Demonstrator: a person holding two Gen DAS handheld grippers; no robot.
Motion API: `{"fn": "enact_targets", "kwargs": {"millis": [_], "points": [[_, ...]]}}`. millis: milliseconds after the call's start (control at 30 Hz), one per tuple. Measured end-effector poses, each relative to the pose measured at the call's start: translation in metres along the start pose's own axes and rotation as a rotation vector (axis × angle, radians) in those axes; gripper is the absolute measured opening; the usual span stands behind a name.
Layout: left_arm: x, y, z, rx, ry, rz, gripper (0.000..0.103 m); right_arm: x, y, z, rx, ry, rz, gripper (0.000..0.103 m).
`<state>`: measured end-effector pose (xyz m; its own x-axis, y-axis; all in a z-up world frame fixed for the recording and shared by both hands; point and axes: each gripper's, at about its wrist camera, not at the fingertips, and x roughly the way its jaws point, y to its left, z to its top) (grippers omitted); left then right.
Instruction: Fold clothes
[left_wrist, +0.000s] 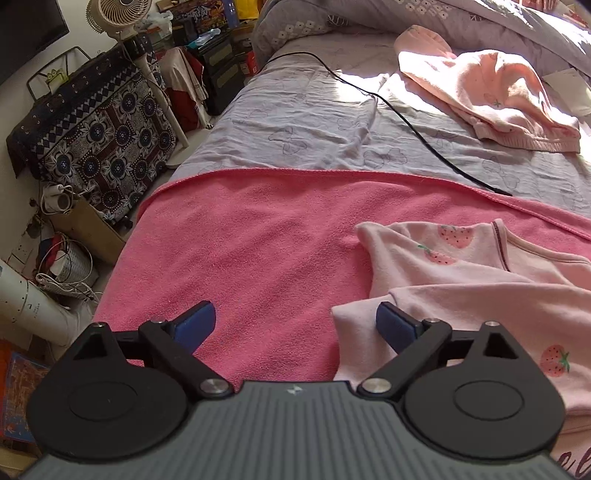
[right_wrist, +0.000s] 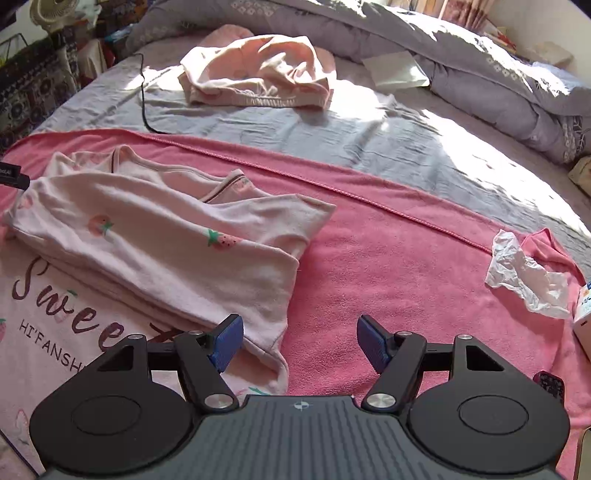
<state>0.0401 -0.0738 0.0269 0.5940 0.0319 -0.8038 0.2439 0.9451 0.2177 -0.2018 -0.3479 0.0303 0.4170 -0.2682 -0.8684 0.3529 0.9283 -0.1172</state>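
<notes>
A pale pink shirt with strawberry prints (right_wrist: 155, 240) lies on a pink towel (right_wrist: 388, 266) spread on the bed, both sleeves folded across its body. It also shows in the left wrist view (left_wrist: 461, 280). My left gripper (left_wrist: 295, 326) is open and empty, over the towel (left_wrist: 258, 243) at the shirt's left sleeve edge. My right gripper (right_wrist: 300, 343) is open and empty, just right of the shirt's folded right side. A second pink garment (right_wrist: 258, 74) lies crumpled farther back on the bed, and shows in the left wrist view (left_wrist: 491, 96).
A black cable (left_wrist: 388, 107) runs across the grey sheet (left_wrist: 295, 122). A crumpled white tissue (right_wrist: 524, 273) and a small box (right_wrist: 583, 314) sit at the towel's right end. A grey duvet (right_wrist: 480, 55) lines the back. Fan, boxes and clutter (left_wrist: 92, 129) stand left of the bed.
</notes>
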Motion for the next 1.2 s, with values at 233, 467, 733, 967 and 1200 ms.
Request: {"fn": "enact_targets", "kwargs": {"millis": [233, 467, 733, 967, 1200], "points": [[-0.059, -0.066, -0.007, 0.214, -0.211, -0.393, 0.087, 0.027, -0.010, 0.044, 0.065, -0.047, -0.032, 0.026], [-0.098, -0.203, -0.077, 0.641, -0.302, -0.799, 0.079, 0.082, -0.037, 0.089, 0.199, 0.078, 0.205, 0.049], [-0.085, -0.281, -0.136, 0.941, -0.201, -0.967, 0.072, 0.123, -0.052, 0.099, 0.288, 0.201, 0.317, 0.012], [-0.079, -0.288, -0.141, 0.994, -0.216, -0.991, 0.088, 0.144, -0.058, 0.109, 0.368, 0.167, 0.297, 0.011], [-0.088, -0.286, -0.152, 0.978, -0.234, -0.990, 0.099, 0.149, -0.049, 0.104, 0.307, 0.086, 0.283, 0.011]]}}
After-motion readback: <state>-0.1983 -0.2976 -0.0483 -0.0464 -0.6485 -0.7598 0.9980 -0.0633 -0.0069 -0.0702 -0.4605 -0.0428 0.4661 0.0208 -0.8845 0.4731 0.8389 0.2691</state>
